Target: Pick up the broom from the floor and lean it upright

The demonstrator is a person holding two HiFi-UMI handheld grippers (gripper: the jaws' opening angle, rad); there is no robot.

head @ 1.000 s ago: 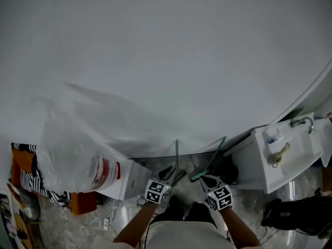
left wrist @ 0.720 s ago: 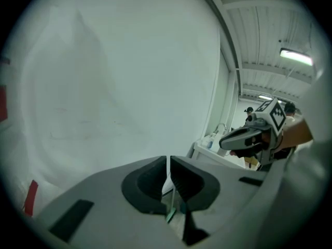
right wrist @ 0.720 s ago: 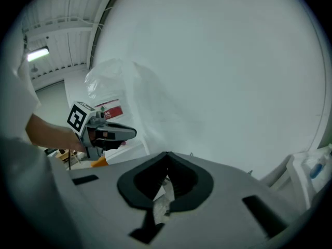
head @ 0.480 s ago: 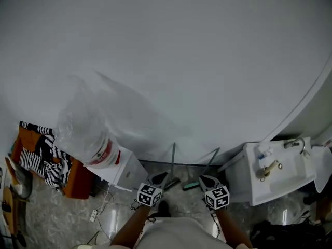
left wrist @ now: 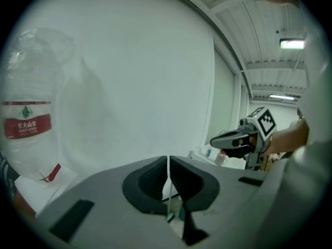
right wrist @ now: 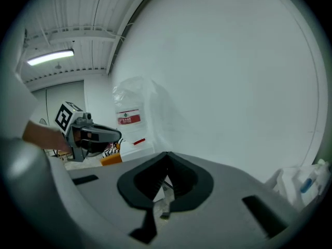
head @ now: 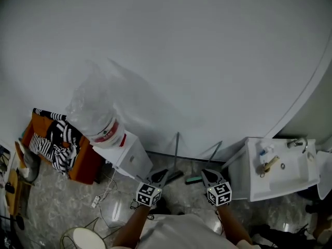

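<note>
At the wall's [head: 181,61] foot, the broom's [head: 193,179] green head rests on the floor [head: 62,206] between your grippers, its handle slanting up the wall. Your left gripper [head: 164,172] and right gripper [head: 205,172] each have their jaws closed together.

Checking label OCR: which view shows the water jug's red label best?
Left gripper view: the water jug sits large at the left edge and its red label is large and face-on. Right gripper view shows the label small, farther off. Head view shows it from above, a curved red band.
</note>
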